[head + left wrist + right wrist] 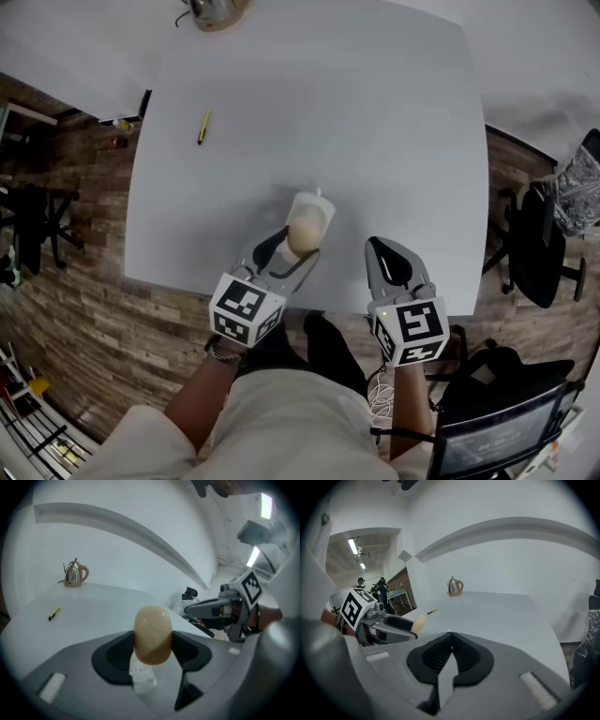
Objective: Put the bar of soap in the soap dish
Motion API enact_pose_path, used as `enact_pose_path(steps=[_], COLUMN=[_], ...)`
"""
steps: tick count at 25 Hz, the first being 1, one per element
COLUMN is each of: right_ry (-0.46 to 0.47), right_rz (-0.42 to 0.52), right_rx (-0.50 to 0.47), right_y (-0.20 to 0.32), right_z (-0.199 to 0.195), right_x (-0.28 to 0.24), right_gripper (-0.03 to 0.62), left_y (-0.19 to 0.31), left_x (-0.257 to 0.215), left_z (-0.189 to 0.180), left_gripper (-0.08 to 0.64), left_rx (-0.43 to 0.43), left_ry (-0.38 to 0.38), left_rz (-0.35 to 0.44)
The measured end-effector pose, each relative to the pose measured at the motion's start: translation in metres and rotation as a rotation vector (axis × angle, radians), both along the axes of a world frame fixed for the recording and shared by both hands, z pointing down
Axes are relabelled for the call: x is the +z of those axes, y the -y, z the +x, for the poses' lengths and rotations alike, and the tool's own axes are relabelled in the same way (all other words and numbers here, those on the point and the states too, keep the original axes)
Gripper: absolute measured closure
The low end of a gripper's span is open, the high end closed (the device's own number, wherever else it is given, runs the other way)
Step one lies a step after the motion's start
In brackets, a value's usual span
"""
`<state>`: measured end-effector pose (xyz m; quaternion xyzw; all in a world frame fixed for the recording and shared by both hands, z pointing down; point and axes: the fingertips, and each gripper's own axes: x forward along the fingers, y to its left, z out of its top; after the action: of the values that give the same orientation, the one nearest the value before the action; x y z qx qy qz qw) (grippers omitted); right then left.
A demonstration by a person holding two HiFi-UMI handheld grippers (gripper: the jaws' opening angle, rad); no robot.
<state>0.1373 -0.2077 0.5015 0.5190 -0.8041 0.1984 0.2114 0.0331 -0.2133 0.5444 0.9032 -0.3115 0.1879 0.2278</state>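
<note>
Low in the frame's center, the left tool [300, 247] clamped the bar of soap [302, 232], its long axis pointing up-frame at the white soap dish [319, 208] just beyond on the tabletop [375, 112], while the nearby right tool [377, 251] was closed on nothing.
</note>
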Motion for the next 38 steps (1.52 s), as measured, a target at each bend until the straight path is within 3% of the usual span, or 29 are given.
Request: enact_pose_path(steps=[38], right_ry=[0.056], right_rz=[-0.128], right_rx=[0.014], right_y=[-0.001], right_z=[-0.008], right_x=[0.048], right_gripper=[0.591], left_y=[0.012], left_x=[0.055], left_z=[0.005], left_gripper=[0.289], left_rx=[-0.024], left_ry=[0.094], left_rz=[-0.087])
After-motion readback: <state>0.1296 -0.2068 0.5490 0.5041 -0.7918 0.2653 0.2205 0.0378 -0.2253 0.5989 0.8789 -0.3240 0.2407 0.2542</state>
